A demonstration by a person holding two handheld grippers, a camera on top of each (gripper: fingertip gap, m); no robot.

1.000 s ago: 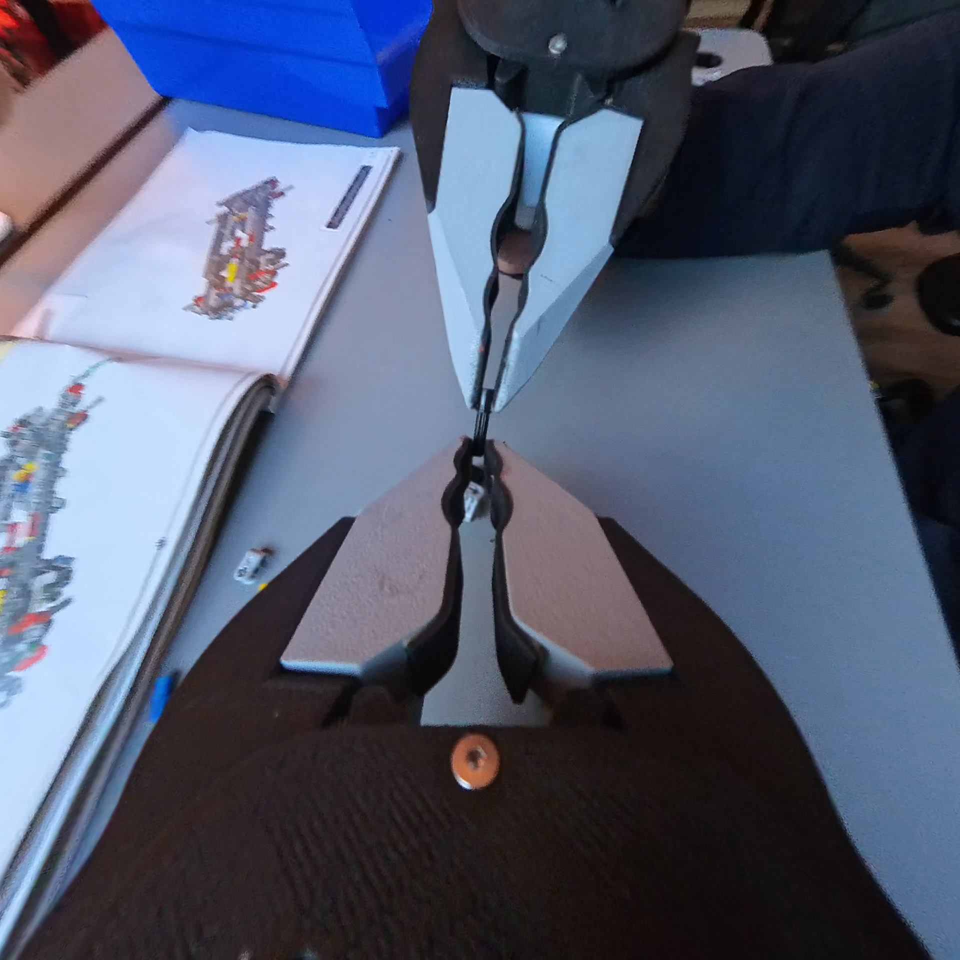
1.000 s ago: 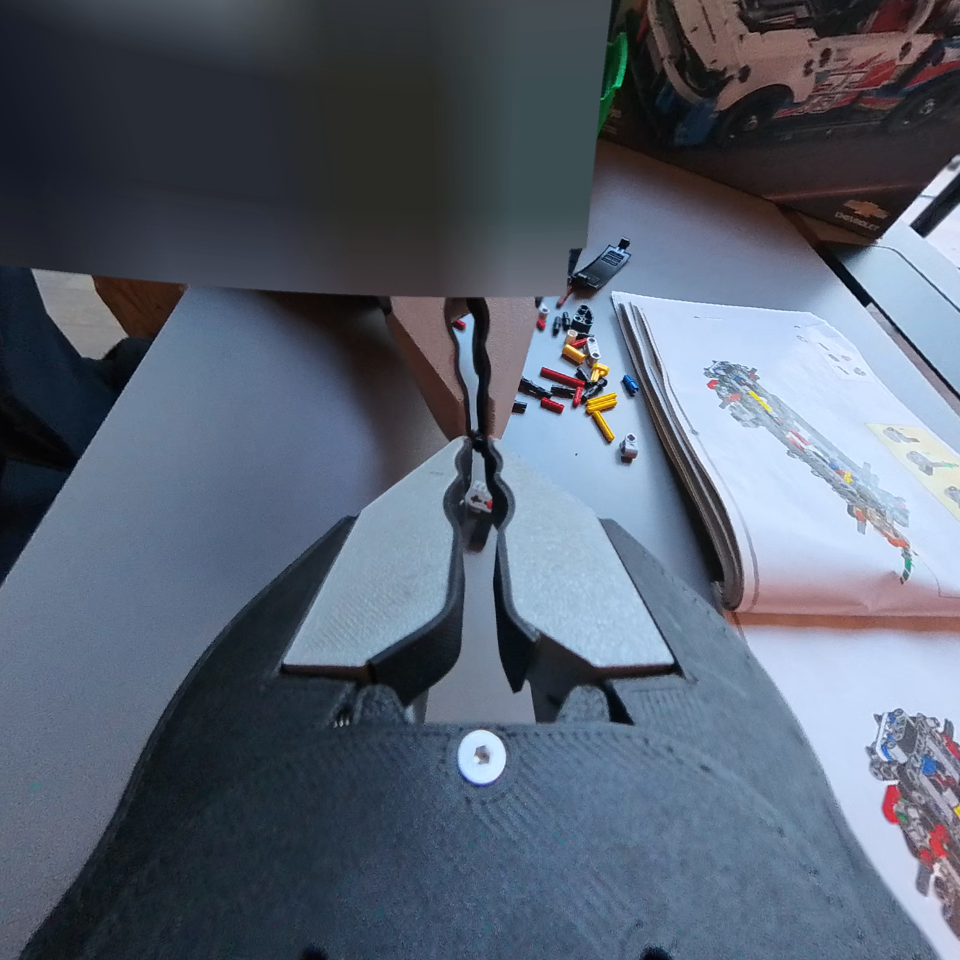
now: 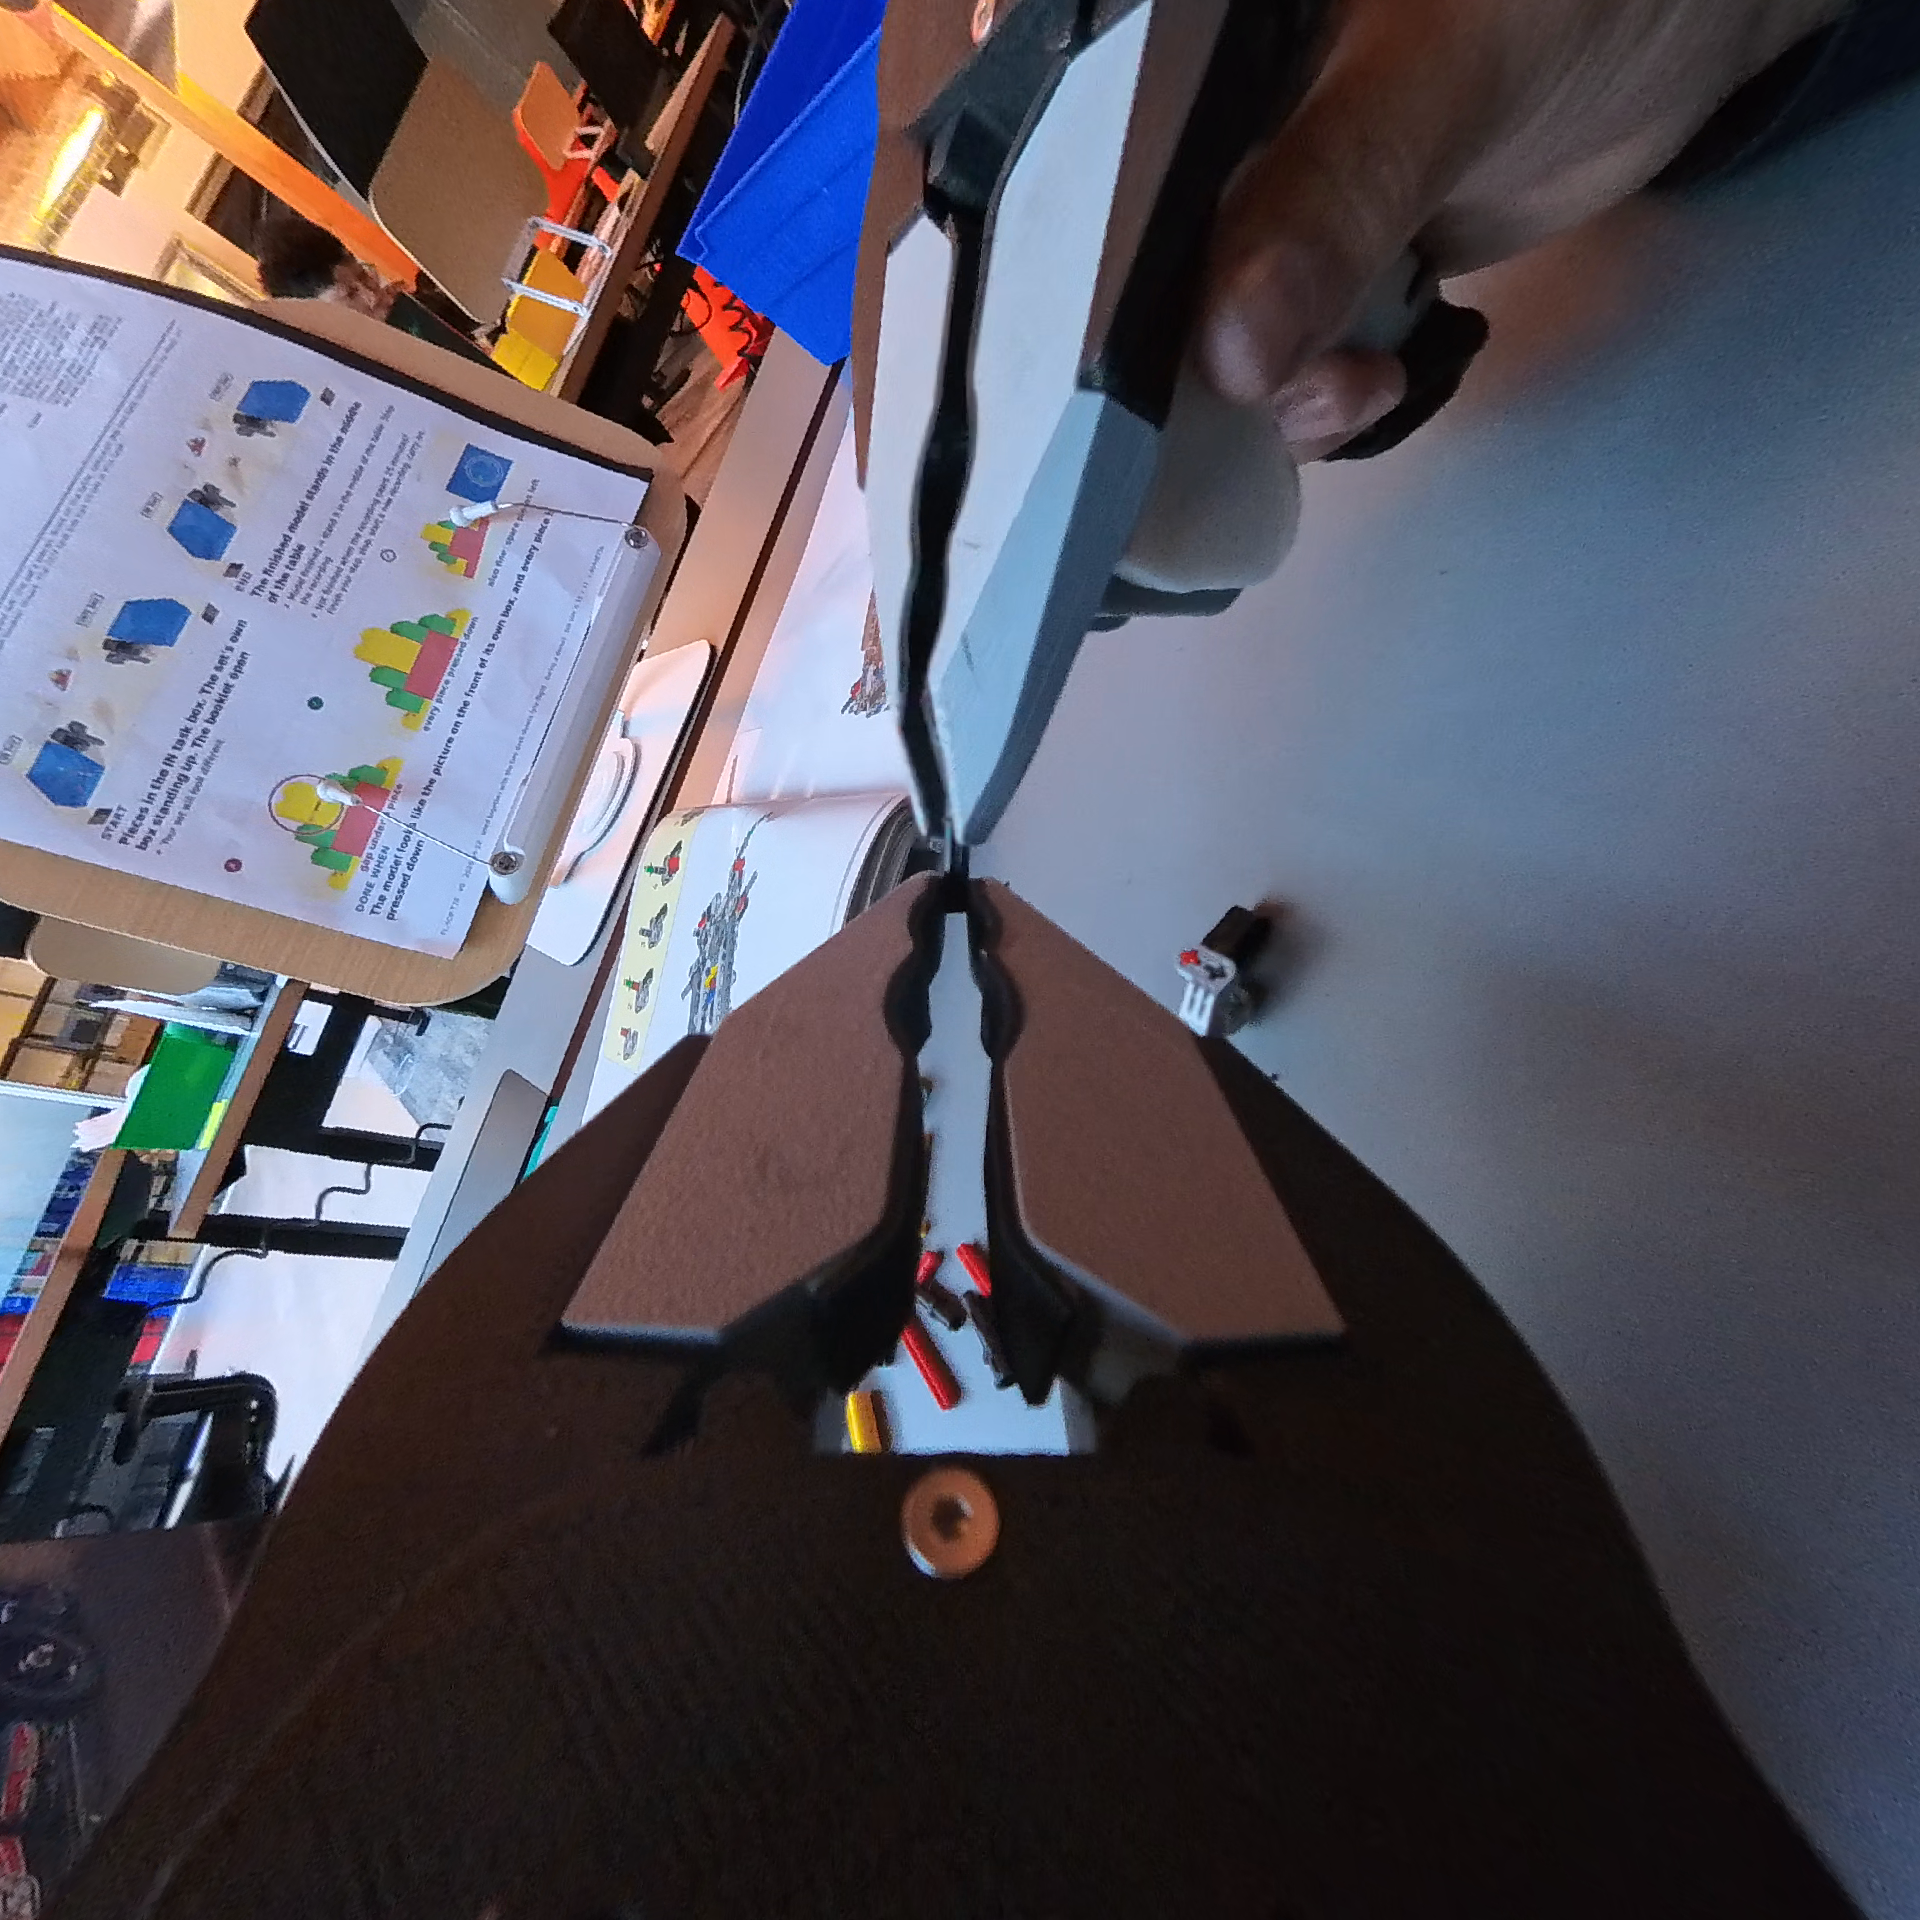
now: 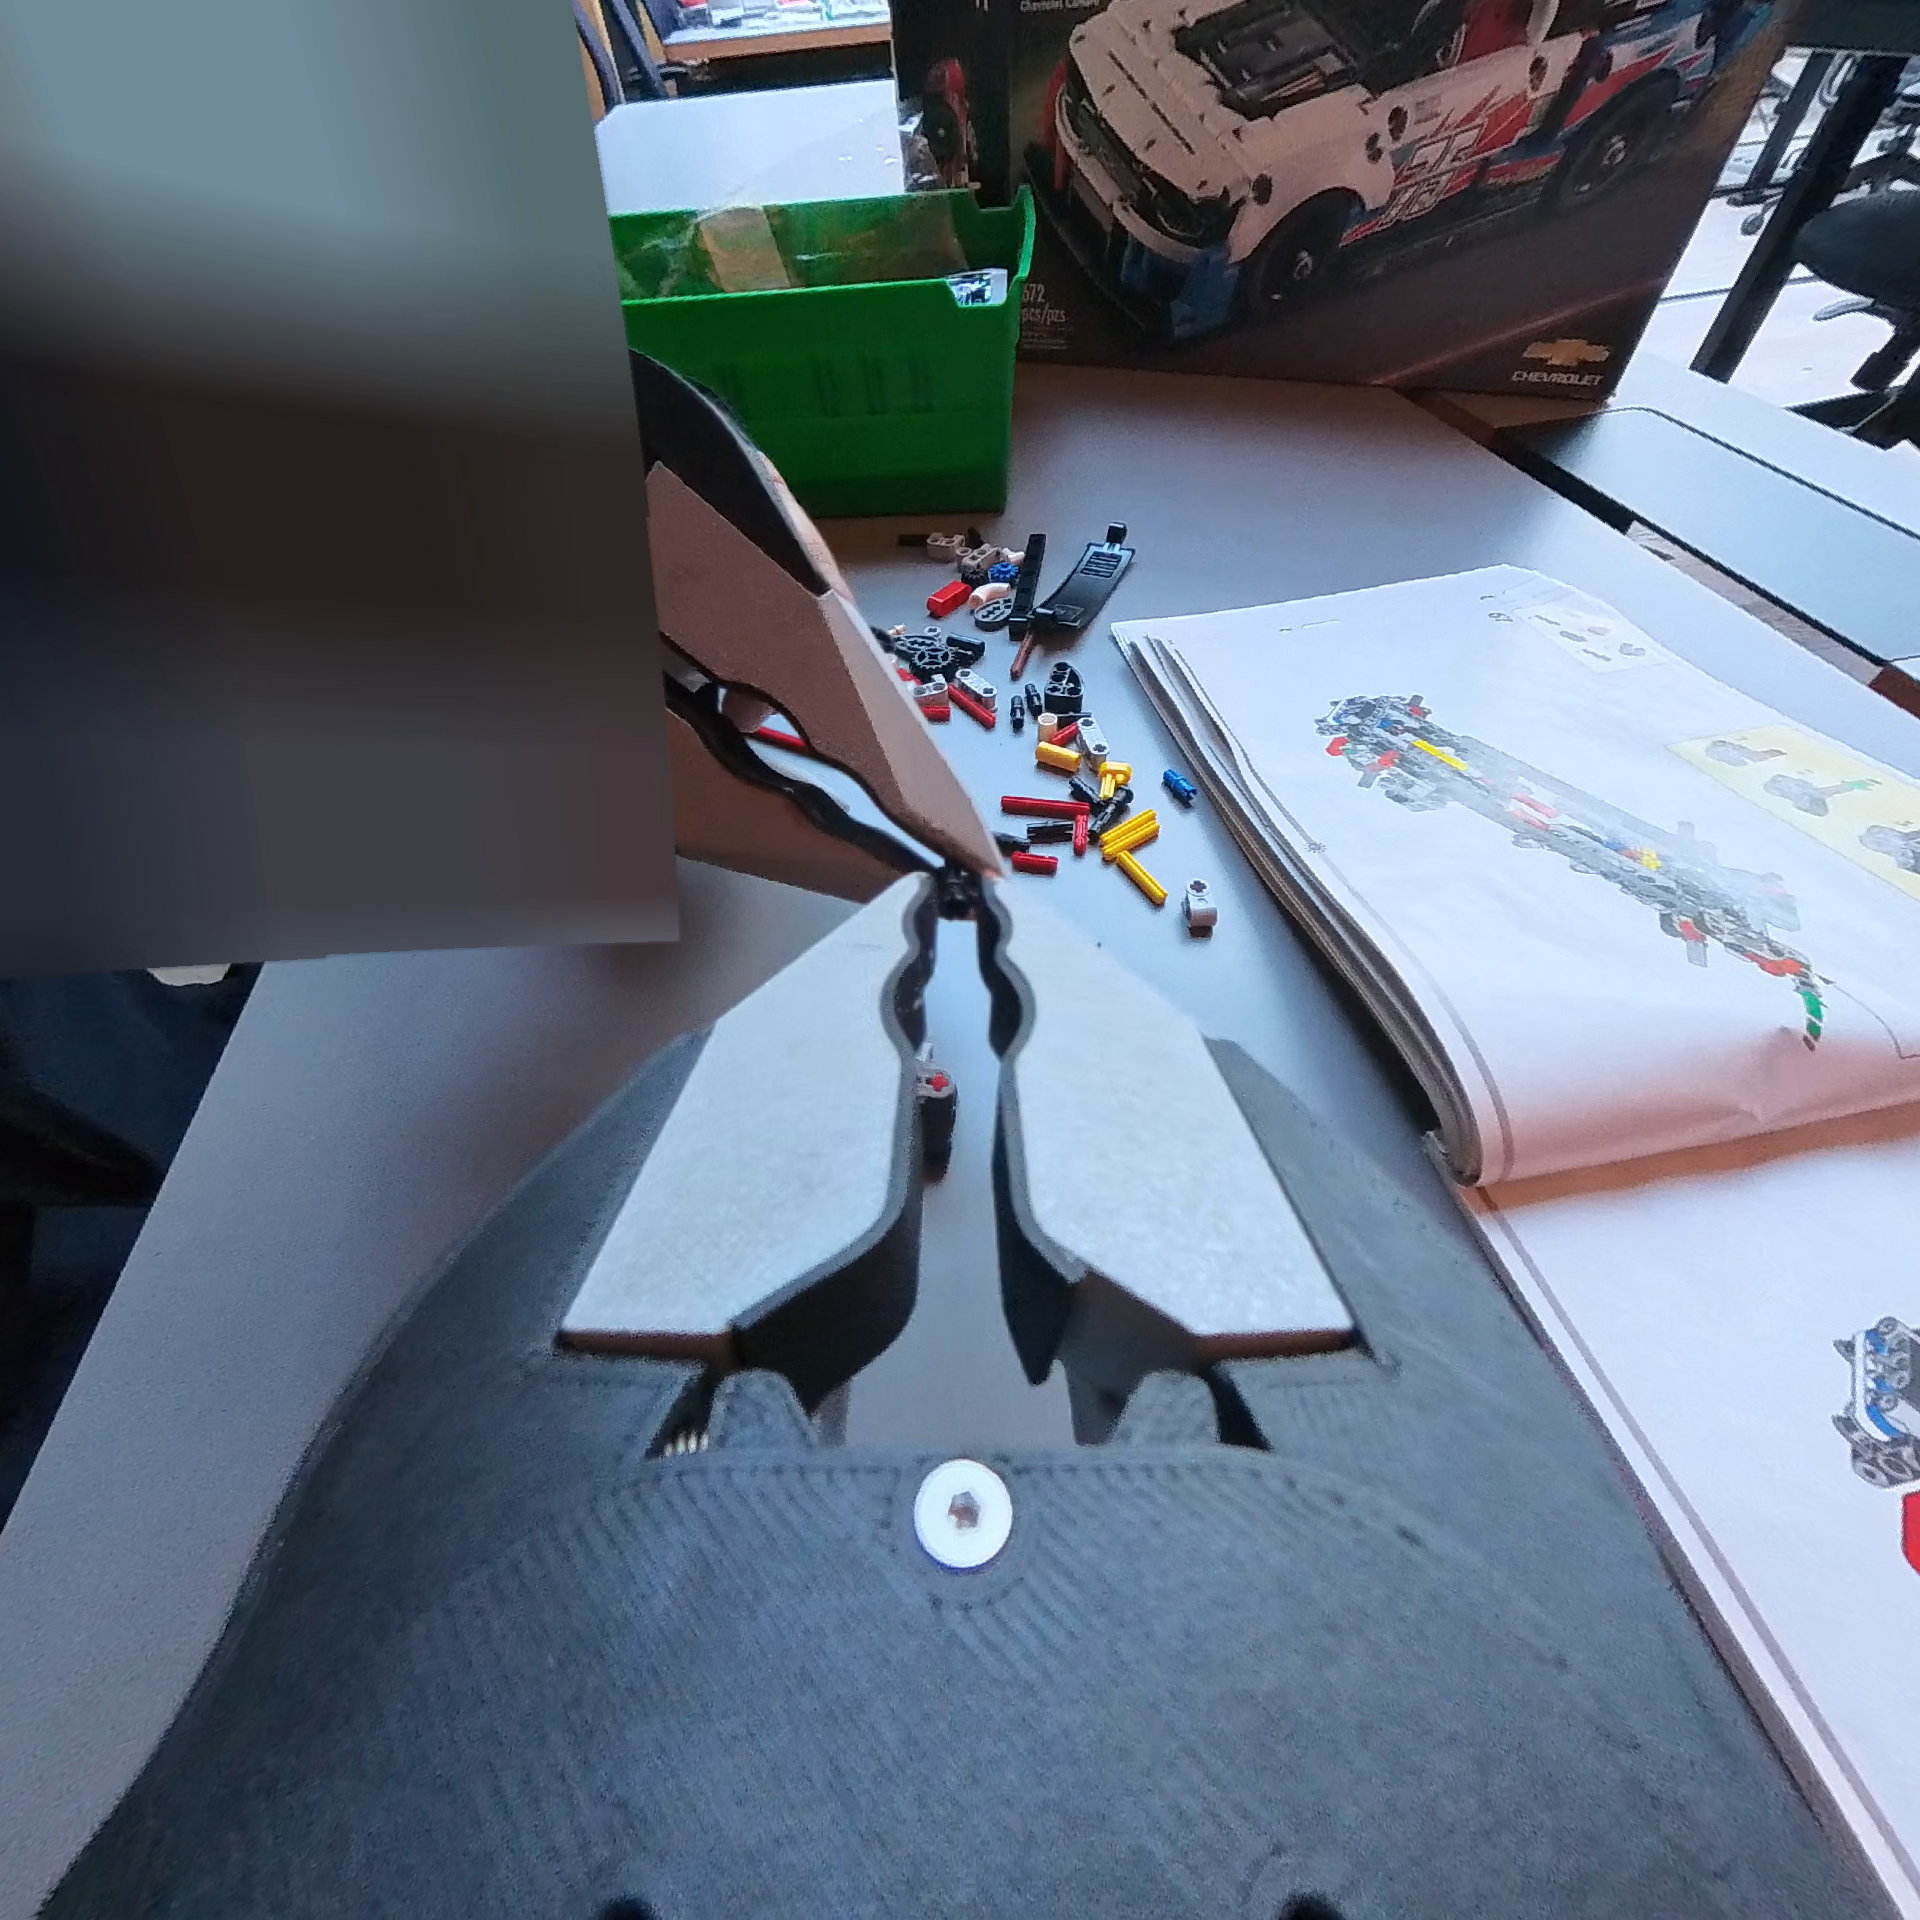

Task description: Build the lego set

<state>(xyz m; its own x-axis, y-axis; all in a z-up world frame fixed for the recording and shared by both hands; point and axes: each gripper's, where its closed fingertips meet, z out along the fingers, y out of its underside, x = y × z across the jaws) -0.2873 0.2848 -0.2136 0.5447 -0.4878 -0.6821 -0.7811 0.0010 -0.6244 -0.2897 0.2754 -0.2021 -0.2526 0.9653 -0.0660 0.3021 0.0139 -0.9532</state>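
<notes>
My left gripper (image 3: 951,896), with brown fingers, and my right gripper (image 4: 956,906), with grey fingers, meet tip to tip above the grey table (image 4: 1299,499). A small black pin (image 4: 954,890) sits where the tips meet, and both pairs of pads close on it. The pin also shows in the left wrist view (image 3: 951,868). The right gripper (image 3: 940,831) comes down from the top there, held by a hand (image 3: 1351,260). The left gripper (image 4: 982,868) comes in from the left in the right wrist view. A small grey and black part with a red spot (image 3: 1221,971) lies on the table below the tips (image 4: 938,1091).
Loose red, yellow and black pieces (image 4: 1070,769) lie behind the grippers, with a grey connector (image 4: 1198,902) nearby. An open instruction booklet (image 4: 1558,831) lies to the right. A green bin (image 4: 821,395) and a car set box (image 4: 1351,177) stand at the back. A blue bin (image 3: 800,208) and a sheet on a board (image 3: 291,582) are at the left. Left and right tips are no more than a few centimetres apart.
My left gripper has rolled about a quarter turn, so its view now takes in the room. Both grippers stay tip to tip on the pin. The right wrist view has tilted up a little.
</notes>
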